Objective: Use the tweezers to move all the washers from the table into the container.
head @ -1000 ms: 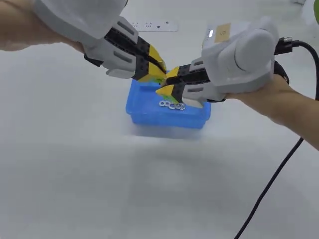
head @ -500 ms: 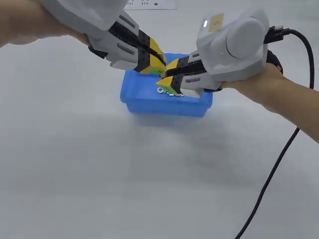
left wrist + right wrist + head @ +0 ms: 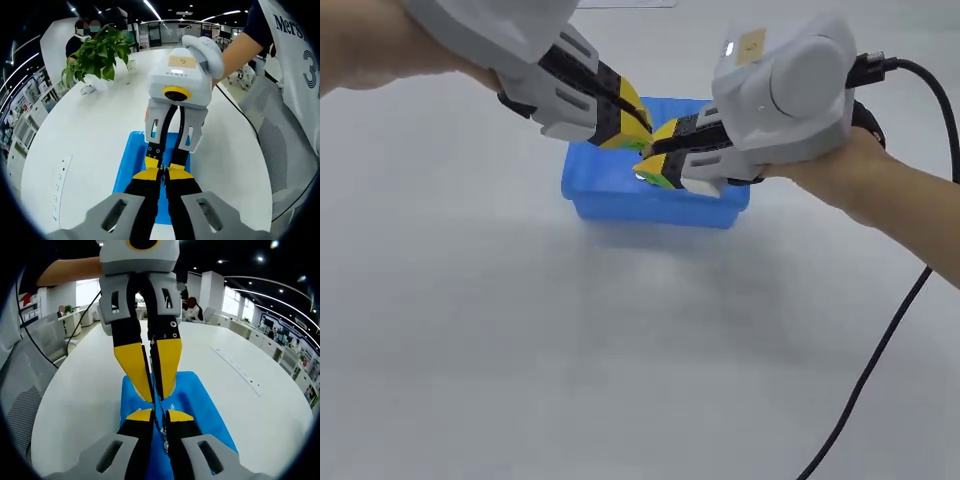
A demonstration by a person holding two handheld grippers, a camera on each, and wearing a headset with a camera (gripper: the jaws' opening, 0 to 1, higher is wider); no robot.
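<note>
1. While both tools hover tip to tip over the blue box [image 3: 620, 208] on the worktop [image 3: 520, 330], the left tool [image 3: 640, 135] and the right tool [image 3: 652, 177] each stand narrow, pinched on the thin tweezers [image 3: 158, 407].
2. A washer [image 3: 166, 444] lies in the box, just under the right tool's tips.
3. It is probably light, hard and slippery, so pinch it across the rim, one tweezer tip through the hole.

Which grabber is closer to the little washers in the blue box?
Right. The right gripper hangs just over the washers in the container; the left gripper is a bit farther back over it.
</note>
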